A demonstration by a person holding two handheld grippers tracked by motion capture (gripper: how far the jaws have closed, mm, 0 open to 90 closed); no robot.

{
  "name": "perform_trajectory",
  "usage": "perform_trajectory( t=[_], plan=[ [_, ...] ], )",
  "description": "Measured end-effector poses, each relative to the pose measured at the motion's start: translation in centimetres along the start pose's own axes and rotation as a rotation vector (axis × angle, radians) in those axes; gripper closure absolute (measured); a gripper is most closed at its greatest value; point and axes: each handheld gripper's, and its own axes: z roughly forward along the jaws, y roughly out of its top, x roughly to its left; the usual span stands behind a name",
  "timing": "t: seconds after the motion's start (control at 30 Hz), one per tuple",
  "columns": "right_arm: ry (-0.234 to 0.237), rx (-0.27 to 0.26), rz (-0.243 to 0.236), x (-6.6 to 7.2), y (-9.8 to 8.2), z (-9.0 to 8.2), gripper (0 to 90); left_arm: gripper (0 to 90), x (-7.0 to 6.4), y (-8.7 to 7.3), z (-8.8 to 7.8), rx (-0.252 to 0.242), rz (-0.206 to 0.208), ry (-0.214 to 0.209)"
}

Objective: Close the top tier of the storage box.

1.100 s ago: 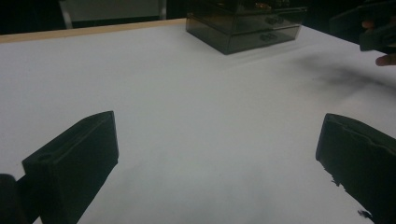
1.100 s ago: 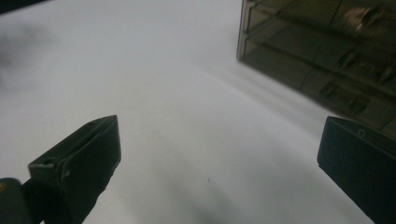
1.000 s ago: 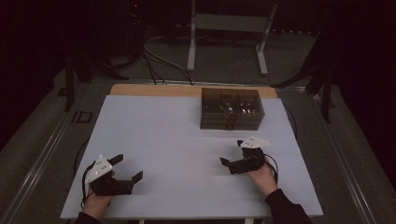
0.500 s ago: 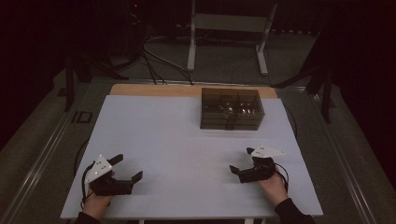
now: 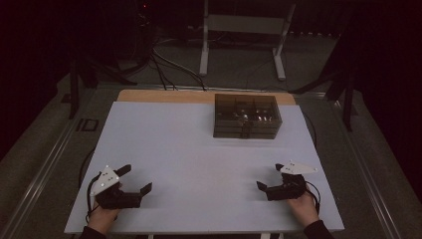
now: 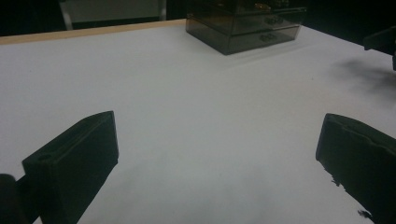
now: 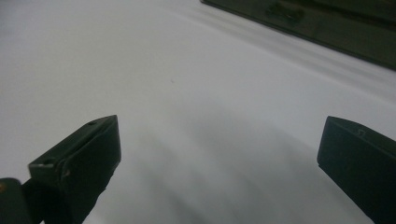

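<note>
A dark, see-through drawer box (image 5: 247, 116) stands at the far right part of the white table (image 5: 189, 149), with small items inside. It also appears far off in the left gripper view as the drawer box (image 6: 245, 25), and its edge crosses the top of the right gripper view as the drawer box (image 7: 327, 25). My left gripper (image 5: 135, 180) rests at the near left corner, open and empty, jaws wide apart (image 6: 219, 154). Near the front right edge my right gripper (image 5: 268, 178) lies low, open, nothing between its jaws (image 7: 219, 154).
A wooden strip (image 5: 164, 96) borders the table's far edge. Beyond it stand a metal stand (image 5: 239, 30) and floor cables (image 5: 164, 59). The other gripper's tip (image 6: 380, 42) shows at the right edge of the left gripper view.
My right gripper has drawn back from near the drawer box toward the front right edge of the table. The left gripper has stayed put.
</note>
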Motion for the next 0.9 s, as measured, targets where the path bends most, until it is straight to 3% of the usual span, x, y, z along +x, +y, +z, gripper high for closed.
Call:
perform_trajectory(
  t=[0.2,0.9],
  plan=[
    [-0.031,0.012,0.024,-0.72,-0.78,-0.63,0.0,0.0,-0.03,0.0,0.04,0.002,0.002,0.0],
    [-0.028,0.004,0.015,-0.59,-0.47,-0.16,0.0,0.0,-0.06,-0.02,0.18,0.006,0.008,-0.003]
  ],
)
